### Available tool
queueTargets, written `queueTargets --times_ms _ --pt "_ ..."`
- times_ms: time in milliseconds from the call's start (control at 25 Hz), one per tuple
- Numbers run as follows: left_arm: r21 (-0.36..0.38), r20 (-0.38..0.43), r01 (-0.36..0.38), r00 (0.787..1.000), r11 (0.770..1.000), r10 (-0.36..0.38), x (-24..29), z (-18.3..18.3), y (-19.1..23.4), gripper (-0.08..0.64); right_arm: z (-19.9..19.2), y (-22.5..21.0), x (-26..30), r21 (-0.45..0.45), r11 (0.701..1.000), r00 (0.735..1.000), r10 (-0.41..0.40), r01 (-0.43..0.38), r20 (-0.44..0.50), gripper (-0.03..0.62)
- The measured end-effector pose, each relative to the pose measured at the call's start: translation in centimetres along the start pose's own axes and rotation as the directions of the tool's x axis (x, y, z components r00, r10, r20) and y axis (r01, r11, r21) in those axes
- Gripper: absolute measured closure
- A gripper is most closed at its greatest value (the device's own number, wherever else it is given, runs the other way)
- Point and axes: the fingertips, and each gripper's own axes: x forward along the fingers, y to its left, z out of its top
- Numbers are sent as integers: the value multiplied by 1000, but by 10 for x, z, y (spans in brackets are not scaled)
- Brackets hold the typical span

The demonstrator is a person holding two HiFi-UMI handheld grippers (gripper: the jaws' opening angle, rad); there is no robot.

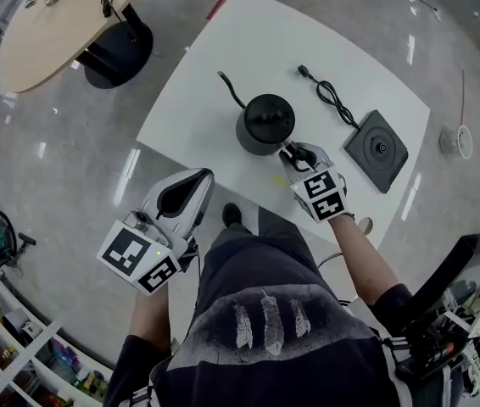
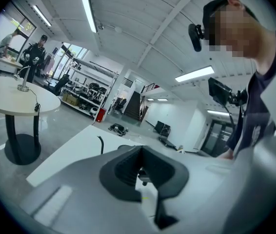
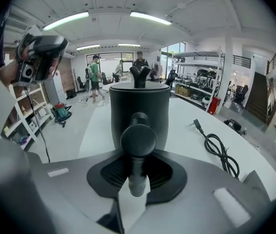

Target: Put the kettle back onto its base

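Black and round-lidded, the kettle (image 1: 265, 124) stood near the middle of the white table (image 1: 214, 83), its thin spout (image 1: 230, 87) pointing away from the person. Its base (image 1: 376, 150), a dark square plate, lay well apart on the person's right, with the power cord (image 1: 329, 98) trailing off behind it. The kettle had not yet been lifted.

The right gripper (image 1: 293, 154) reached down to the near side of the kettle. In the right gripper view its jaws pinched the handle (image 3: 138, 145), the ribbed pads pressing on the stem from both sides just below the rounded knob. The left gripper (image 1: 191, 185) hung off the near left edge of the table, away from everything. Its jaws sat pressed together, or very nearly so, with nothing between them.

The step in hand looked like the grasp itself, with the carry to come. The next move would call for a straight lift clear of the table and then a sideways carry to the right. After that the kettle's underside would have to be centred over the round connector in the base before being lowered level. A pinch on a slim handle might let the body swing, so a slow, upright carry seemed wise.
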Motion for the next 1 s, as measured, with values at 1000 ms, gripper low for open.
queueTargets --times_ms 1000 --pt "-2 -39 -63 997 998 63 -19 -7 6 560 26 -2 -21 24 999 993 31 -34 116 537"
